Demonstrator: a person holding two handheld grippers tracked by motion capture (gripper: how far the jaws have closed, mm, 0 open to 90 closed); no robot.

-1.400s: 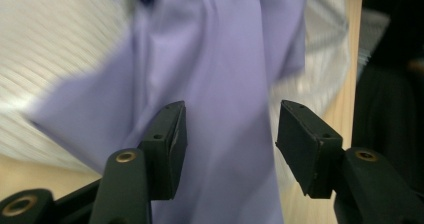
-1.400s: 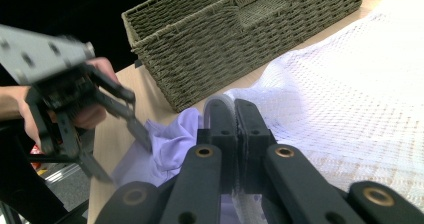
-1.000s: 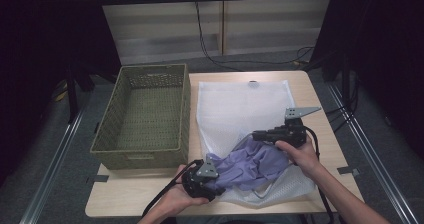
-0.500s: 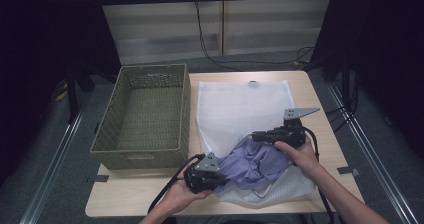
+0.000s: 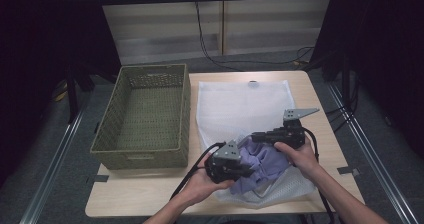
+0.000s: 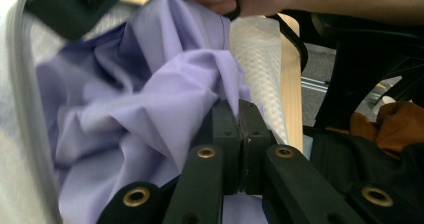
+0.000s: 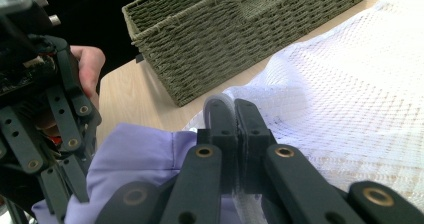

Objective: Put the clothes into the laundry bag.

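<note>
A lavender cloth (image 5: 267, 163) lies bunched in the mouth of a white mesh bag (image 5: 240, 104) at the near side of the table. My left gripper (image 5: 246, 172) is shut on a fold of that cloth (image 6: 150, 109), as its own view (image 6: 239, 106) shows. My right gripper (image 5: 256, 136) sits just behind the cloth, shut on the bag's rim; its jaws (image 7: 232, 105) pinch the white mesh edge (image 7: 350, 94) above the cloth (image 7: 140, 154). The left gripper (image 7: 40, 114) stands close by on the left of the right gripper view.
An empty green wicker basket (image 5: 145, 114) stands left of the bag, its wall (image 7: 240, 29) close to the right gripper. Bare wooden table (image 5: 145, 196) runs along the near left edge. Black cables trail from both grippers toward the person.
My left gripper has moved right and slightly forward, pushing the lavender cloth further into the bag's mouth. The right gripper has held its place on the rim.
</note>
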